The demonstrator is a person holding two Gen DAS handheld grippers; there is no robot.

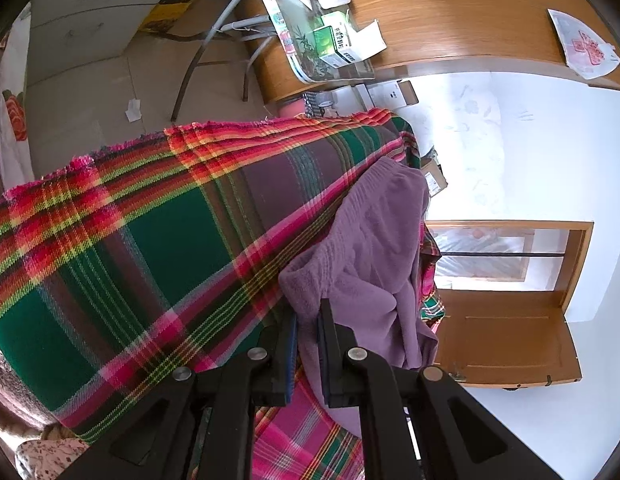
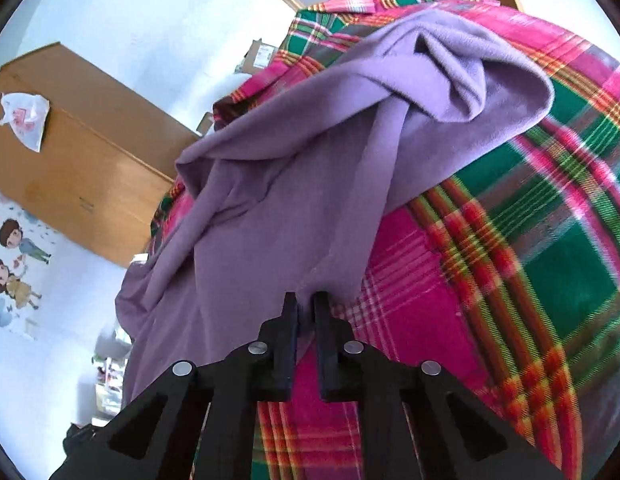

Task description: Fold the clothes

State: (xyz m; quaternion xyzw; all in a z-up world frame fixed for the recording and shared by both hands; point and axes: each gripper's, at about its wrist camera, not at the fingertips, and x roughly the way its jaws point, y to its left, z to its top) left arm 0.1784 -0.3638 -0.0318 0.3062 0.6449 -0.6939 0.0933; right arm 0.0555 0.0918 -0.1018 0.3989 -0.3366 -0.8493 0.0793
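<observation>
Left wrist view is showing the purple fleece garment (image 1: 369,248) running away from the left gripper (image 1: 308,316), whose two fingers are pinching a fold of it between their blue pads, so the cloth is rising from the fingertips and bunching just beyond and to the right of them. Right wrist view is showing the same garment (image 2: 270,184) spreading out ahead of the right gripper (image 2: 306,304); its fingers are nearly pressed together and gripping an edge of the fleece right at the tips, while the rest is trailing forward and to the left in twisted folds. Under both tools a plaid blanket (image 1: 130,248) in green, pink and red is lying as the working surface, stretching to the left of the left gripper and to the right of the right one (image 2: 509,260). Farther out, a wooden cabinet (image 1: 449,12), a white wall (image 1: 509,140) and a cluttered small table (image 1: 310,32) are sitting beyond the blanket's edge.
</observation>
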